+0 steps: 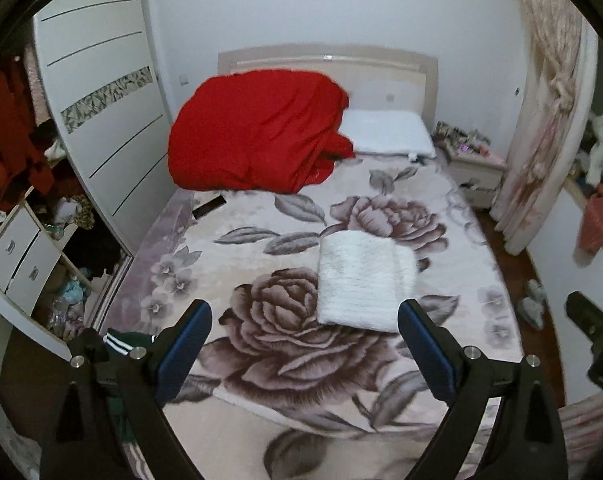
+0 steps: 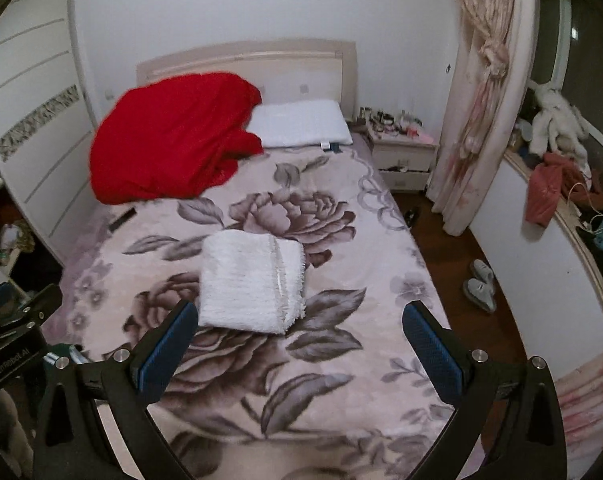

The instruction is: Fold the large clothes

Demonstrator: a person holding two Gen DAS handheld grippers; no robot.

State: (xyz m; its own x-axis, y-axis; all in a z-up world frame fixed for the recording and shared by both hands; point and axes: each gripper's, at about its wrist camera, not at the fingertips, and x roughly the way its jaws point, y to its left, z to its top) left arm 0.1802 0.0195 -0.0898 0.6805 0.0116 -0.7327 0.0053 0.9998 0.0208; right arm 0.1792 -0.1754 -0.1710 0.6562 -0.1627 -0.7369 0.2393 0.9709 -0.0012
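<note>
A white fluffy garment [image 1: 363, 280] [image 2: 253, 282] lies folded into a neat rectangle in the middle of the bed, on the flowered blanket [image 1: 285, 360] [image 2: 301, 380]. My left gripper [image 1: 305, 316] hovers high above the bed's near end, open, nothing between its blue pads. My right gripper [image 2: 301, 318] is likewise raised and open, with nothing in it, the folded garment lying far below and ahead. The right gripper's body shows at the right edge of the left wrist view, and the left gripper's body at the left edge of the right wrist view.
A bunched red quilt [image 1: 257, 136] [image 2: 173, 140] and a white pillow [image 1: 389, 132] [image 2: 301, 124] lie at the headboard. A white wardrobe [image 1: 101, 92] stands left, a nightstand [image 2: 401, 156] and curtain [image 2: 477, 92] right. Slippers [image 2: 479, 286] lie on the wooden floor.
</note>
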